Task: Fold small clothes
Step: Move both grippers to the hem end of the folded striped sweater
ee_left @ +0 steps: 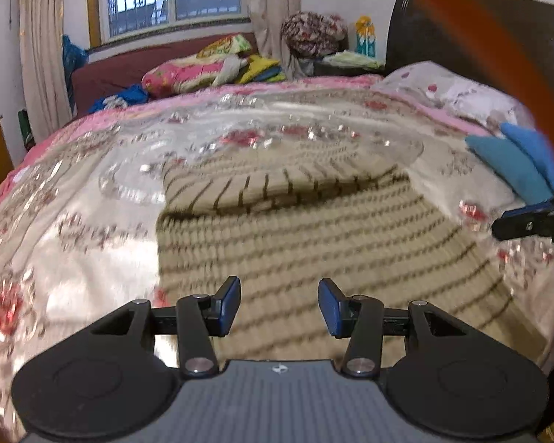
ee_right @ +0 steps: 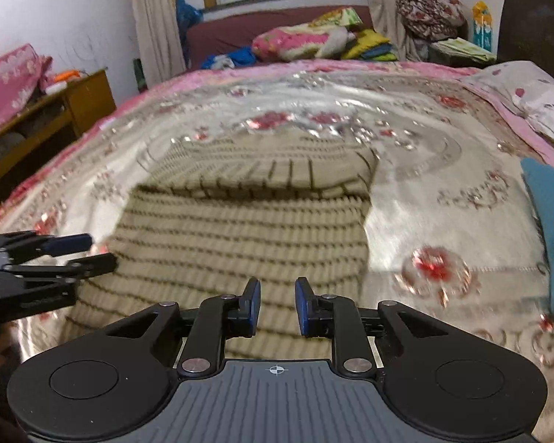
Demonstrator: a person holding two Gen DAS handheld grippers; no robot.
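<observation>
Nowhere legible writing: striped sweater (ee_left: 314, 229), left gripper (ee_left: 279, 308) open-jawed.

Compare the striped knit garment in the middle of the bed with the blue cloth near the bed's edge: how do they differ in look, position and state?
The striped knit garment is beige with thin dark lines; the blue cloth is plain teal-blue. The garment lies mid-bed, right before both open grippers; the cloth lies off to the right, away from them. The garment's far part is folded over itself; how the cloth is folded is unclear. Both rest on the floral bedspread.
</observation>
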